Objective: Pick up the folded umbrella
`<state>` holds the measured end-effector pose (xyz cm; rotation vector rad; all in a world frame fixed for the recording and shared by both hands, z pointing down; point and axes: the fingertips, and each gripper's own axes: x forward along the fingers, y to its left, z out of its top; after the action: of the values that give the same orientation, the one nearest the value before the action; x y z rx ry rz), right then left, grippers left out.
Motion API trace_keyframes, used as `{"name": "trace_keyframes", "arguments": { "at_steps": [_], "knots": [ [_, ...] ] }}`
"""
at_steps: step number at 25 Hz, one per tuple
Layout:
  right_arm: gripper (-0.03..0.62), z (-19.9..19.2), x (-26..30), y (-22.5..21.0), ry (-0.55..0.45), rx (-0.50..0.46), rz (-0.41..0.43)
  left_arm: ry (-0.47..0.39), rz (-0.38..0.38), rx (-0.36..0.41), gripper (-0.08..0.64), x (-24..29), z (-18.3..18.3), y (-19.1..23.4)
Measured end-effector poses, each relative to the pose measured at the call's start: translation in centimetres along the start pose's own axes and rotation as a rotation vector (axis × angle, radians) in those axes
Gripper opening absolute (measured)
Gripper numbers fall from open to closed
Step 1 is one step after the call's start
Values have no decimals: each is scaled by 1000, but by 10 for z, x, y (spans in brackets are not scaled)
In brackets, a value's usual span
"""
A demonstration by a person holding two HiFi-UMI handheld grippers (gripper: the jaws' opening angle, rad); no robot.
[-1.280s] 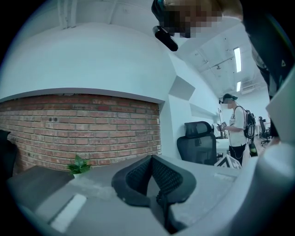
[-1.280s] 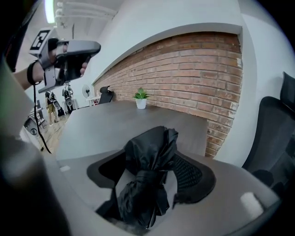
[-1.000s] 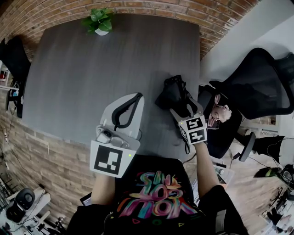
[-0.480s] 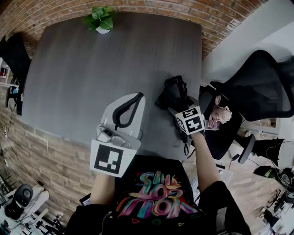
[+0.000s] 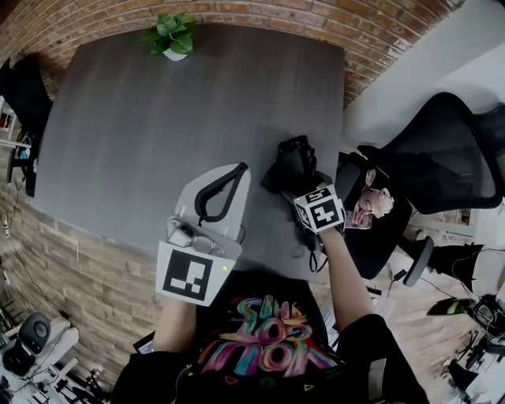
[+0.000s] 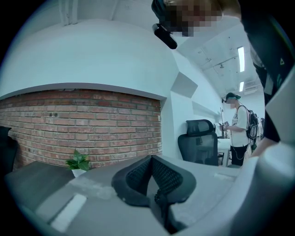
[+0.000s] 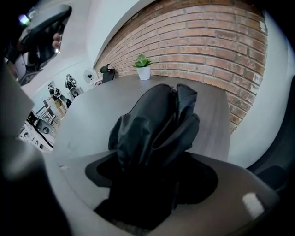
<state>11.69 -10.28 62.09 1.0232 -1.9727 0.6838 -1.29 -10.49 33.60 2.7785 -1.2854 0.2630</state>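
The folded umbrella (image 5: 293, 164) is clamped between the jaws of the right gripper (image 5: 304, 183), over the near right part of a dark grey table (image 5: 158, 118), well apart from the potted plant (image 5: 170, 35) that stands at the table's far edge. In the right gripper view the black, crumpled fabric of the umbrella (image 7: 154, 124) is seen filling the gap of the right gripper (image 7: 147, 193). Its long axis is laid along the jaws, and its free end is pointed away from the person, toward the brick wall (image 5: 237, 12) behind the plant. Whether it is touching the tabletop cannot be told.

The left gripper (image 5: 225, 180) is held nearer the person than the plant, left of the umbrella. In its own view the left gripper (image 6: 154, 182) is seen with its pads brought together on nothing. A black office chair (image 5: 442, 150) is seen beyond the table's right edge, beside a white wall.
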Motion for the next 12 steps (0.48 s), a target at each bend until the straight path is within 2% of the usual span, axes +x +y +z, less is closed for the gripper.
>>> {"name": "trace_keyframes", "arguments": {
  "at_steps": [12],
  "knots": [
    [273,0,-4,-4,-39,84,0,-20,32,10,2,-8,8,3]
  ]
}}
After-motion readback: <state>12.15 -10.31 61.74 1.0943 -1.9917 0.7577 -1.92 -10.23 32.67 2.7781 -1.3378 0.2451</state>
